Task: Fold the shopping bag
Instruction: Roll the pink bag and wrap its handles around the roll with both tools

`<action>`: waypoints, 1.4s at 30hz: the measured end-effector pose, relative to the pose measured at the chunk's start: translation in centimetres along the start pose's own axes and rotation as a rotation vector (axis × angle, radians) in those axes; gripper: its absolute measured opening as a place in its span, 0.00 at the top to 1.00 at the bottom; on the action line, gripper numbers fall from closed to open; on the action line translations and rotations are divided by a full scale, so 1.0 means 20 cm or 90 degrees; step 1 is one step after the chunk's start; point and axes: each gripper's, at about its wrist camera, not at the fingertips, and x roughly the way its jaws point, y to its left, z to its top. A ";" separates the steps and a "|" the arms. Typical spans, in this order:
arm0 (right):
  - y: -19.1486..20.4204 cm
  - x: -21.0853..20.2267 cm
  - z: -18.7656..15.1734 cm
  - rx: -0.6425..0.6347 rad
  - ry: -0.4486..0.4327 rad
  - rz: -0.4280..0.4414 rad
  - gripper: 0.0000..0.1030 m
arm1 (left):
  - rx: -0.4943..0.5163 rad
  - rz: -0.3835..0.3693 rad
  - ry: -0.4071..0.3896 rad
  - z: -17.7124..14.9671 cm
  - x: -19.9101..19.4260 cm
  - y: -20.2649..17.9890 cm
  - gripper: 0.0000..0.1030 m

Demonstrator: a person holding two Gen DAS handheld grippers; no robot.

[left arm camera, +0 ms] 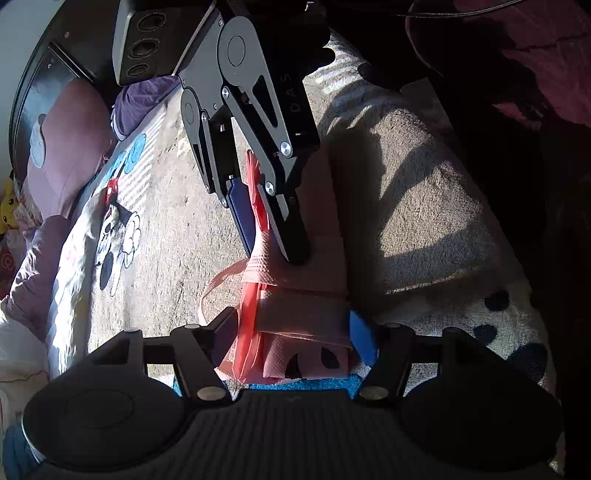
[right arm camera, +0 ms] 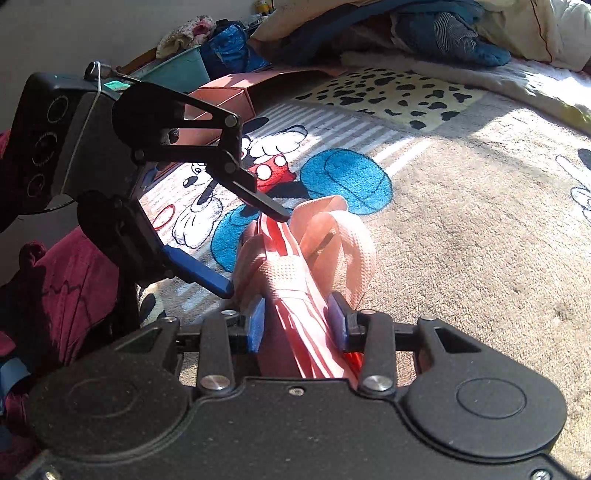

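1. My left gripper stands with its jaws apart around the near end of the folded pink bag; the pads do not press, so I judge it has let go or is repositioning.
2. My right gripper is clamped on the bag, pinning the bundle so the fold holds.
3. The bag sits bunched on the rug, handles looping loose; they could snag the next fold.
4. Bedding and a pink box lie well clear.
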 end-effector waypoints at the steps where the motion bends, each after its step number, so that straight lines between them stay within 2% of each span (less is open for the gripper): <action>1: -0.01 0.00 -0.01 0.012 -0.003 0.007 0.64 | 0.022 0.008 -0.005 0.00 0.02 -0.03 0.35; 5: -0.04 0.01 -0.05 0.069 -0.011 0.046 0.64 | 0.089 0.064 -0.007 -0.01 0.05 -0.13 0.33; 7: -0.06 0.01 -0.08 0.098 -0.021 0.069 0.64 | 0.073 0.058 -0.006 -0.01 0.07 -0.12 0.33; 9: -0.05 0.02 -0.09 0.105 -0.027 0.070 0.64 | 0.033 0.027 0.003 -0.01 0.08 -0.06 0.34; 12: -0.01 0.01 -0.09 0.088 -0.031 0.053 0.62 | -0.046 -0.063 0.013 -0.01 0.11 0.08 0.42; 16: 0.19 -0.02 -0.01 -0.053 -0.010 -0.042 0.55 | -0.136 -0.173 0.018 -0.04 0.16 0.24 0.43; 17: 0.25 -0.02 -0.01 -0.093 0.001 -0.065 0.45 | -0.153 -0.194 0.019 -0.05 0.18 0.27 0.43; 19: 0.40 0.01 -0.02 -0.213 0.042 -0.129 0.33 | -0.186 -0.230 0.019 -0.08 0.21 0.33 0.42; 21: 0.53 0.08 -0.07 -0.354 0.097 -0.201 0.26 | -0.222 -0.262 0.020 -0.10 0.24 0.38 0.42; 22: 0.58 0.12 -0.11 -0.426 0.124 -0.244 0.26 | -0.242 -0.278 0.020 -0.11 0.26 0.40 0.42; 24: 0.63 0.16 -0.15 -0.514 0.144 -0.307 0.26 | -0.293 -0.316 0.018 -0.15 0.28 0.46 0.42; 26: 0.64 0.18 -0.16 -0.545 0.146 -0.347 0.30 | -0.350 -0.369 0.014 -0.18 0.30 0.51 0.43; 28: 0.64 0.19 -0.19 -0.604 0.148 -0.400 0.35 | -0.389 -0.445 0.004 -0.21 0.31 0.53 0.43; 30: 0.64 0.18 -0.20 -0.612 0.143 -0.382 0.39 | -0.418 -0.475 0.002 -0.25 0.32 0.52 0.43; 32: 0.64 0.17 -0.22 -0.617 0.135 -0.367 0.47 | -0.466 -0.493 -0.011 -0.31 0.33 0.53 0.43; 34: 0.61 0.15 -0.20 -0.593 0.127 -0.347 0.51 | -0.495 -0.489 -0.030 -0.35 0.33 0.52 0.44; 36: 0.56 0.12 -0.15 -0.525 0.128 -0.311 0.52 | -0.495 -0.454 -0.045 -0.36 0.29 0.50 0.44; 38: 0.51 0.09 -0.09 -0.471 0.125 -0.276 0.53 | -0.471 -0.395 -0.049 -0.34 0.22 0.45 0.38; 42: 0.40 0.07 -0.02 -0.357 0.108 -0.206 0.53 | -0.420 -0.245 -0.034 -0.30 0.04 0.33 0.32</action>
